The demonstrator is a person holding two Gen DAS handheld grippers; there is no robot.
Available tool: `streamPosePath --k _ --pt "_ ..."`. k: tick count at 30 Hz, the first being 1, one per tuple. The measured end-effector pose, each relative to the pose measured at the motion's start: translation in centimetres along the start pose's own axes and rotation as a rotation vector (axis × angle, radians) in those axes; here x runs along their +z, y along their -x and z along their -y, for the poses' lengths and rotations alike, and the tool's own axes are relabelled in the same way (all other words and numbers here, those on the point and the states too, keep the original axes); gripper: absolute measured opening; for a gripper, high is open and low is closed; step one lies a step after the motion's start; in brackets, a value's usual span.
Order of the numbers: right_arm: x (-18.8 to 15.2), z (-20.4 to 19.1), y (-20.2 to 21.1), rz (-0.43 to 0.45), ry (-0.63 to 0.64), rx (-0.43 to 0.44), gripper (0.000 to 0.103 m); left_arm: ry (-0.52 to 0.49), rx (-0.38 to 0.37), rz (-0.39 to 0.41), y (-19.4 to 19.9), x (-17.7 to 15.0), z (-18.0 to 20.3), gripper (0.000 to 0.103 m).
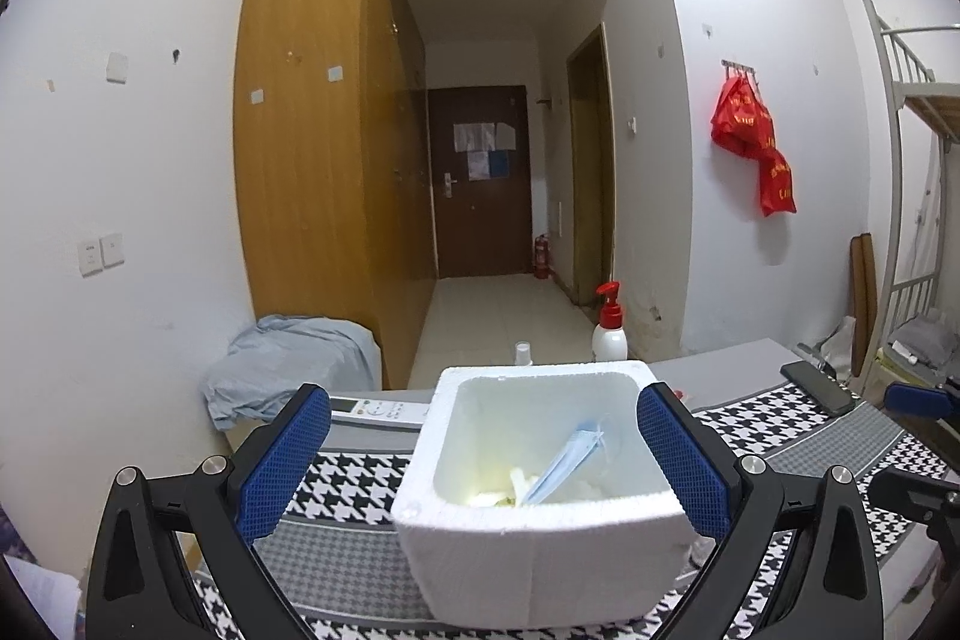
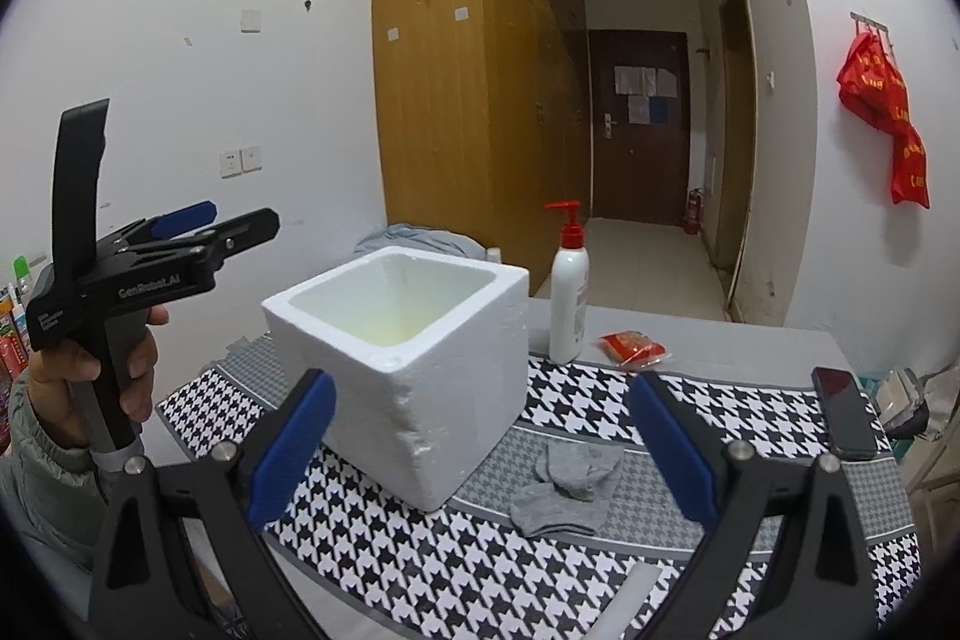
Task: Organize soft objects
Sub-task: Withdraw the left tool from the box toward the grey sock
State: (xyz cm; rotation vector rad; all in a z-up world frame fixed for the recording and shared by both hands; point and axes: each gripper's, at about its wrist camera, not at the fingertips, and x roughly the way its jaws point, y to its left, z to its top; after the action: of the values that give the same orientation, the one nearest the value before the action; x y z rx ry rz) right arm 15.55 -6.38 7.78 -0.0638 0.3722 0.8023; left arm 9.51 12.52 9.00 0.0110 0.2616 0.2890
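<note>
A white foam box (image 1: 540,538) stands on the houndstooth cloth (image 2: 420,568). Inside it lie a blue face mask (image 1: 567,463) and some white and pale yellow soft pieces (image 1: 516,484). My left gripper (image 1: 486,460) is open and empty, held above the box's near side. In the right wrist view the box (image 2: 420,388) is at centre left, and the left gripper (image 2: 198,226) is raised to its left. A grey sock (image 2: 567,484) lies on the cloth right of the box. My right gripper (image 2: 480,454) is open and empty, above the sock and the box corner.
A lotion pump bottle (image 2: 570,292), a red snack packet (image 2: 630,346) and a black phone (image 2: 843,412) sit on the table behind and right of the box. A remote control (image 1: 384,409) lies at the far left. A white strip (image 2: 630,598) lies near the front edge.
</note>
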Motion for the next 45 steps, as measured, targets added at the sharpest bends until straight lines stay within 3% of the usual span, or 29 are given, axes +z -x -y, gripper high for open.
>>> streamPosePath --k 9,19,32,45 --pt "-1.2 -1.6 2.0 0.011 0.019 -0.012 0.1 -0.005 -0.021 0.024 4.3 -1.2 0.4 0.102" --pt "-2.4 -2.4 4.4 0.046 0.018 -0.022 0.1 0.002 -0.045 0.022 6.6 -3.0 1.0 0.102" --pt "-6.1 -1.0 4.6 0.036 -0.009 -0.096 0.1 -0.015 -0.116 0.033 5.9 -6.5 3.5 0.102" --pt "-9.4 1.4 3.7 -0.03 -0.095 -0.142 0.1 -0.035 -0.21 -0.031 3.1 -10.3 6.8 0.102"
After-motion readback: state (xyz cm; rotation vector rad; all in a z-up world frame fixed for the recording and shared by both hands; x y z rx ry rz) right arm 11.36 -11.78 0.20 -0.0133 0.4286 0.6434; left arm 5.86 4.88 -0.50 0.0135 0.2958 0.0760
